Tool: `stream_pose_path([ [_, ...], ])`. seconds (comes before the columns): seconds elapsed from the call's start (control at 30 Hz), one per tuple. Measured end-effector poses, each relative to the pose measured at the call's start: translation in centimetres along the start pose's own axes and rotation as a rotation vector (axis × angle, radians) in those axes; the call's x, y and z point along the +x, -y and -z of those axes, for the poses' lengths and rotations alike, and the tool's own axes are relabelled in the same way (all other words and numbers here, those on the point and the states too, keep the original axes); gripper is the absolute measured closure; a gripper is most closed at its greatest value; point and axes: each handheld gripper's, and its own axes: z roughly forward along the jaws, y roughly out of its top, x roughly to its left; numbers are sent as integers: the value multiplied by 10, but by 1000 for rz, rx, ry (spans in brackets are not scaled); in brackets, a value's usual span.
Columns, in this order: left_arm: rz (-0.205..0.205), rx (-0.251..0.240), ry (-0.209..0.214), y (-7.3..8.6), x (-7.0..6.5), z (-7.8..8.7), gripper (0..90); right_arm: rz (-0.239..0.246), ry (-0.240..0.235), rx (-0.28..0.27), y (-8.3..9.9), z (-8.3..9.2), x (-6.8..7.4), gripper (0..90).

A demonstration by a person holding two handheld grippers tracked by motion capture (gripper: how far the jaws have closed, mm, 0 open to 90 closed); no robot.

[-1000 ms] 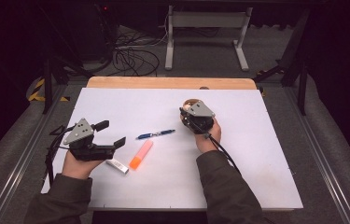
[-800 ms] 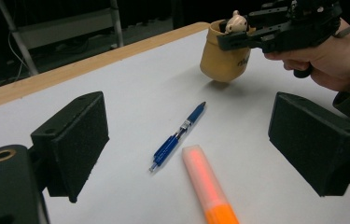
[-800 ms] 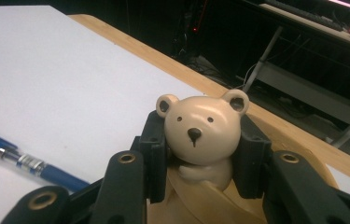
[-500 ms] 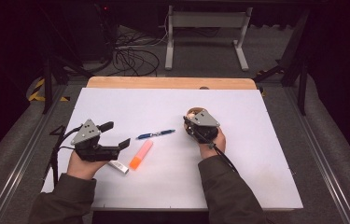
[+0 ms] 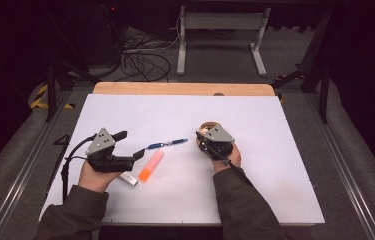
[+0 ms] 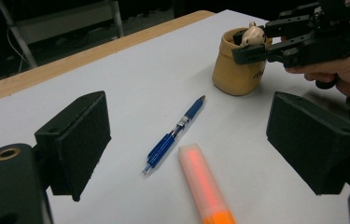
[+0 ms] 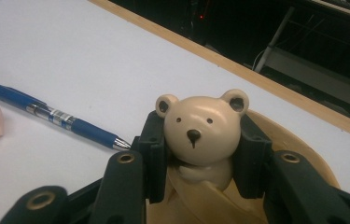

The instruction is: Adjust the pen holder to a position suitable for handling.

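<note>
Right claw (image 7: 196, 154) clamped on small beige bear figure (image 7: 201, 125) atop tan round pot (image 6: 236, 70), left claw (image 6: 210, 135) gaping above blue ballpoint pen (image 6: 175, 134), white bench (image 5: 275, 130)

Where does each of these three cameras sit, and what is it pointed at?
High view: above the person's side, looking forward and down on the table; forearms, both hands show.
Left gripper view: on the left gripper, open, facing the blue pen, orange highlighter.
Right gripper view: on the right gripper, shut on the bear figure.
Shared: the pen, in all three.
</note>
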Motion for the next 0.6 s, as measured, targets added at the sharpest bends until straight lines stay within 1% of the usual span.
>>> stream_pose_path([
  [0.03,-4,6,0,0,0,-2,143,-3,-3,-3,1,0,0,621],
  [0.07,0,9,2,0,-1,-3,144,-13,-8,-3,1,1,0,617],
  [0.1,-10,11,-2,0,-1,-5,145,-24,-13,-3,2,1,0,610],
  [0.13,-9,14,-2,0,-1,-6,145,-31,-17,-3,2,1,-1,603],
  [0.17,-5,18,2,0,-2,-8,147,-37,-19,-4,3,2,-2,587],
  [0.23,-13,21,3,-1,-3,-10,153,-51,-28,-4,3,3,-3,538],
  [0.27,-10,23,9,-1,-4,-12,157,-57,-31,-8,3,3,-4,524],
  [0.3,-19,26,10,-2,-4,-13,164,-67,-40,-15,4,4,-5,517],
  [0.33,-19,29,14,-2,-5,-14,168,-71,-45,-18,4,5,-6,506],
  [0.47,-24,31,17,-4,-7,-19,169,-100,-59,-56,2,10,-9,440],
  [0.5,-23,31,18,-5,-7,-20,169,-111,-71,-67,1,12,-10,420],
  [0.6,-24,36,22,-7,-7,-24,171,-129,-114,-102,-2,19,-13,320],
])
